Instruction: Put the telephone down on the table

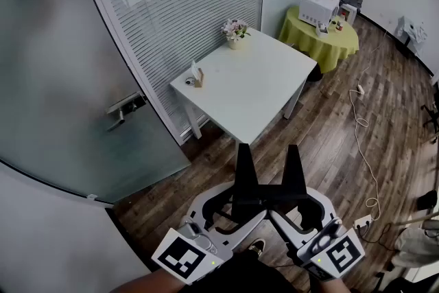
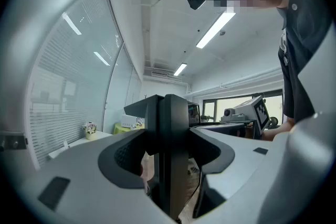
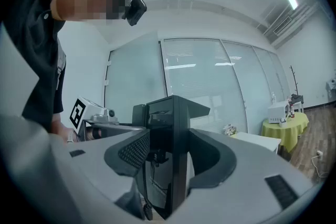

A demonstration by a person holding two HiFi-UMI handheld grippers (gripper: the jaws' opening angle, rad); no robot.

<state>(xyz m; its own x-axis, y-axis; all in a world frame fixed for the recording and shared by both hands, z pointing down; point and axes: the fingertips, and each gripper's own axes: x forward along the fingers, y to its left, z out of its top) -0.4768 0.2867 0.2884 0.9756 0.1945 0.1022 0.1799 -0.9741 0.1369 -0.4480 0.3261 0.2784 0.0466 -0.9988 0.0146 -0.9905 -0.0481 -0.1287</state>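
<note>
A person stands in an office, seen from above their head, with a tool in each hand held out in front of the body. The left tool (image 1: 240, 207) and the right tool (image 1: 291, 207) angle in toward each other, and both grip one black telephone (image 1: 267, 193) between them. In each gripper view the phone's dark body stands upright in the gap, and the padded jaws are spread wide and closed against its sides. Two tapered black prongs of the phone point away from the person.

The phone hangs in the air over a wooden floor (image 1: 329, 137), well short of the white square surface (image 1: 264, 96) ahead. On that surface, a small pot of flowers (image 1: 234, 32) sits at the far corner. A small wooden stand (image 1: 198, 76) is near the left corner, close to the glass wall.

A frosted glass door with a metal handle (image 1: 125, 108) curves along the left. Farther back is a round table under a yellow-green cloth (image 1: 322, 41), carrying a white appliance (image 1: 318, 6). A white cable (image 1: 363, 141) trails across the floor on the right.
</note>
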